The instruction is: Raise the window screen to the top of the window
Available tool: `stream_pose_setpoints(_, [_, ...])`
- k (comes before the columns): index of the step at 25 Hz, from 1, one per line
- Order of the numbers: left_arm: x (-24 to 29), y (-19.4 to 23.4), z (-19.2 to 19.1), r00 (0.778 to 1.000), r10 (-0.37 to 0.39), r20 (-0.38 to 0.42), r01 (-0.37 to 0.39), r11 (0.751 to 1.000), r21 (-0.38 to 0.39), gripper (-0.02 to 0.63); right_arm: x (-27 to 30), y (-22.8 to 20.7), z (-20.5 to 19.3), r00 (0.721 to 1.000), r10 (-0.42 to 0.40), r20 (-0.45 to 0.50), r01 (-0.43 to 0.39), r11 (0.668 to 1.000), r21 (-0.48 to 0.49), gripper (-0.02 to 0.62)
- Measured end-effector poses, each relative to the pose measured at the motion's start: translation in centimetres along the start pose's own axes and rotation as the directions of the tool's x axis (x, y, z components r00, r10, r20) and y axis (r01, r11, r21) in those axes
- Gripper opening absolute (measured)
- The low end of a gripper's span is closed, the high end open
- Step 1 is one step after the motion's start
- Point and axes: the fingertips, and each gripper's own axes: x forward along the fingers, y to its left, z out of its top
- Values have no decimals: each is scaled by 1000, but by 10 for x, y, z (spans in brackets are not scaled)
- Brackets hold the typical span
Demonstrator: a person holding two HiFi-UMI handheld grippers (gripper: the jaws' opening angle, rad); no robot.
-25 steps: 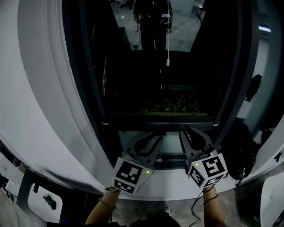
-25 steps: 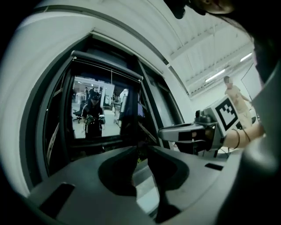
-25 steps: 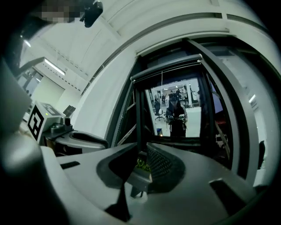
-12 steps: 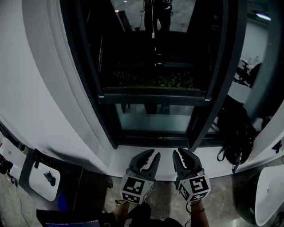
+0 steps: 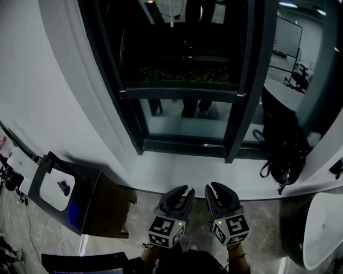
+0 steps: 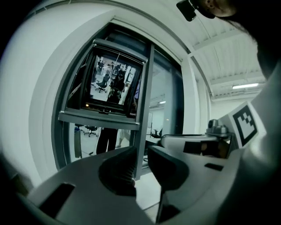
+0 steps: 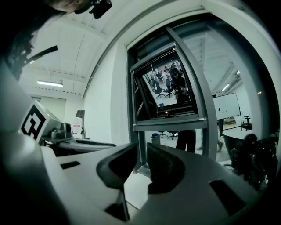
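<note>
The window screen's grey bottom bar (image 5: 182,93) lies across the dark window frame, with a strip of bare glass (image 5: 185,126) between it and the white sill (image 5: 177,168). Dark mesh fills the opening above the bar. Both grippers hang well short of the sill, touching nothing. My left gripper (image 5: 186,190) and right gripper (image 5: 213,187) sit side by side, each with a narrow gap and nothing between the jaws. The bar (image 6: 99,119) shows beyond my left gripper (image 6: 142,162). In the right gripper view the bar (image 7: 169,123) stands past my right gripper (image 7: 141,160).
A black bag (image 5: 284,155) rests on the sill at the right. Low on the left stands a dark cabinet (image 5: 102,206) with a white device (image 5: 56,190) on it. A white rounded object (image 5: 321,235) is at the bottom right. A thin pull cord (image 5: 171,13) hangs in the window.
Both grippers have come away from just under the screen's bottom bar and drawn back past the sill. The view has pulled back, so the floor and cabinet now show.
</note>
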Motion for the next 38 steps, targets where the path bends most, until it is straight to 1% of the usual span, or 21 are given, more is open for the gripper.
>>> stream_pose_setpoints(2, [-12, -8, -4, 1000, 14, -10, -14, 1000, 3, 77, -10, 6, -4, 1000, 13, -2, -13, 1000, 17, 67])
stream_pose_setpoints(6, [-34, -15, -9, 999, 34, -15, -34, 999, -31, 77, -27, 21, -8, 1000, 27, -6, -26, 999, 30, 67])
stream_pose_setpoints(9, [-46, -21, -11, 999, 27, -18, -28, 999, -37, 77, -37, 29, -9, 1000, 27, -10, -27, 999, 34, 67])
stream_pose_setpoints(15, [-72, -23, -16, 1000, -1, -21, 1, 1000, -17, 77, -48, 59, -14, 1000, 23, -10, -23, 999, 45, 67])
stream_pose_setpoints(19, [-118, -7, -29, 999, 1, -38, -1, 1000, 0, 77, -44, 107, -21, 999, 35, -11, -34, 998, 60, 67])
stream_pose_setpoints(25, [-199, 37, -51, 997, 26, -73, -26, 1000, 0, 77, -37, 196, -34, 998, 50, -26, -48, 996, 73, 67])
stream_pose_setpoints(31, [-267, 68, -65, 997, 30, -73, -31, 999, -14, 77, -38, 271, -51, 997, 62, -41, -58, 994, 92, 67])
stream_pose_setpoints(34, [-290, 76, -71, 997, 23, -70, -24, 999, -25, 77, -41, 300, -57, 997, 63, -53, -59, 995, 84, 67])
stream_pose_setpoints(38, [-306, 78, -73, 998, -4, -63, 2, 1000, -26, 77, -44, 319, -61, 997, 44, -68, -39, 996, 77, 67])
